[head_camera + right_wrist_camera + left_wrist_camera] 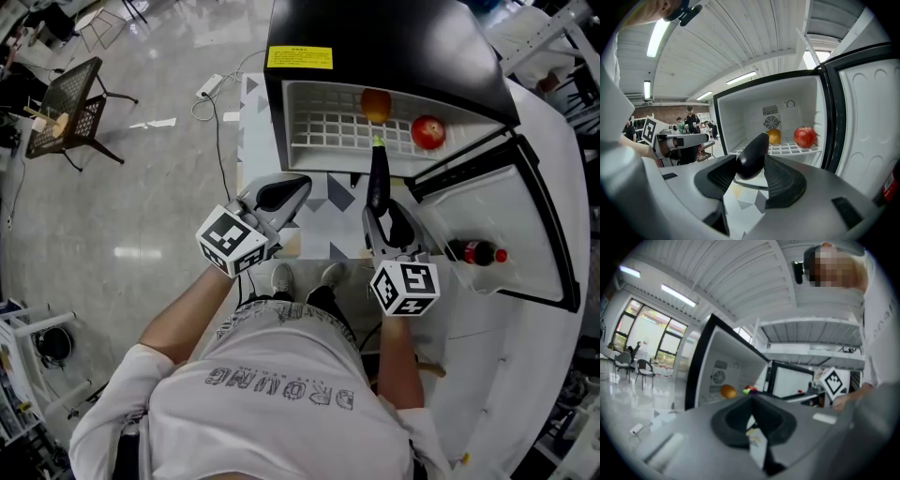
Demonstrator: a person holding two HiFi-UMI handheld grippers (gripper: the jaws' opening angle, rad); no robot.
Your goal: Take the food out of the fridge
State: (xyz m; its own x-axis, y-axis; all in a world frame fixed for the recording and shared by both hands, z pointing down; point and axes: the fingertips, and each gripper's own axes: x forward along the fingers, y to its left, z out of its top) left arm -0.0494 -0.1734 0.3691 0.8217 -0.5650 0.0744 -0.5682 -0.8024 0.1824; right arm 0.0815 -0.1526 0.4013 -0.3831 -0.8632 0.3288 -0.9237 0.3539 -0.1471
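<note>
The left gripper (751, 401) has its jaws closed together with nothing between them. Beyond its tips the fridge (717, 364) looks small and soft, and only an orange (728, 391) and a scrap of green and red beside it can be made out inside. The right gripper (750, 166) is clamped on a dark eggplant (753, 154). Its pads press the lower end from both sides and hide part of it, while the rest juts forward and up past the tips toward the open fridge. Ahead of these jaws, on the white wire shelf (790, 149), the orange sits just behind the eggplant's tip, partly covered by it. A red apple (805, 137) stands to the orange's right, apart from it. Further right, the open door (867, 126) carries a bottle (473, 252), which the right gripper view cuts off at its edge.
</note>
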